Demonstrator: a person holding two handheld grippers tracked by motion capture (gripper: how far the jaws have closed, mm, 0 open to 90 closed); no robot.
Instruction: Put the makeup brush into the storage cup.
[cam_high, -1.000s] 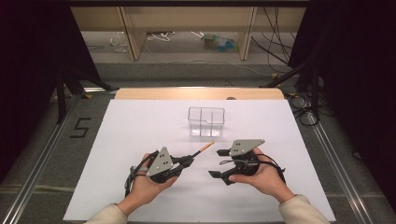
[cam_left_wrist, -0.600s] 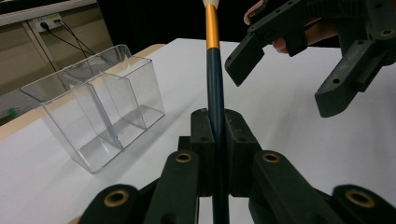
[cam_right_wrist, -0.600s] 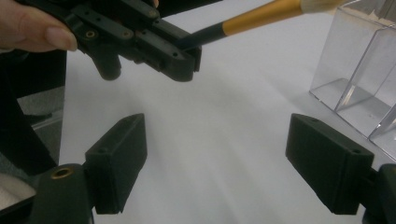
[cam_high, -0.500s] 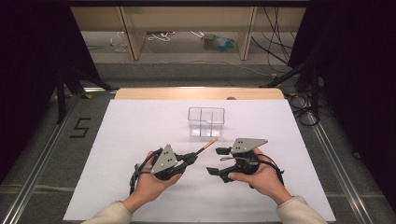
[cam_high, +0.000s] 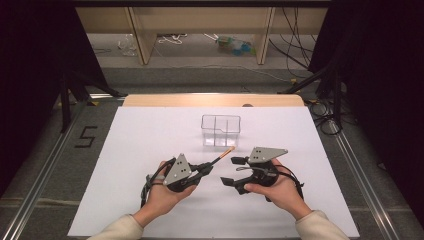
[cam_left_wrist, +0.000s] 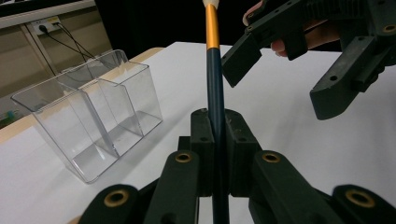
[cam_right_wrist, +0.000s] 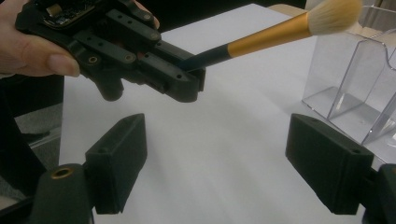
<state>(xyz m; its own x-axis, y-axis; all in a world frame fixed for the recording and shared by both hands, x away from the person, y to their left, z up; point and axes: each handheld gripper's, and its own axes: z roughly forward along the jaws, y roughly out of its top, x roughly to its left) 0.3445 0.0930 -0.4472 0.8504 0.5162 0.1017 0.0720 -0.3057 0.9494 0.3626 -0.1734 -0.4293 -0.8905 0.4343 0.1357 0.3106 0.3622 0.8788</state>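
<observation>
Item: makeup brush (cam_high: 221, 155), dark handle, gold ferrule, pale bristles. Location: clamped by its handle in the left tongs (cam_high: 206, 167), raised over the white bench (cam_high: 150, 150), bristle end pointing toward the clear organiser (cam_high: 220, 131). In the left gripper view the handle (cam_left_wrist: 215, 93) ran straight up between the two closed jaws, gripped low down, most of its length standing free ahead of them.

Item: right tongs (cam_high: 233, 171). State: jaws wide apart, nothing between them. Position: just beside the brush, near its ferrule but not touching it. In the right gripper view the brush (cam_right_wrist: 271, 35) crossed above and beyond the open jaws, not between them.

Item: clear organiser, transparent plastic, divided into compartments (cam_left_wrist: 88, 116), all appearing empty. Position: upright on the bench, just beyond the bristle tip, apart from both tongs.

Step in hand, as judged: the brush was lifted and held; either a handover to the right tongs or placement into a compartment appeared to be under way.

Next move, as judged: the brush would need tilting toward upright and its tip guiding over the organiser's rim into one compartment. For a handover, the right jaws would first have to close on the free handle.

Markings: a figure "5" (cam_high: 86, 136) on the floor left of the bench. No brand or label legible on brush, organiser or tongs.
</observation>
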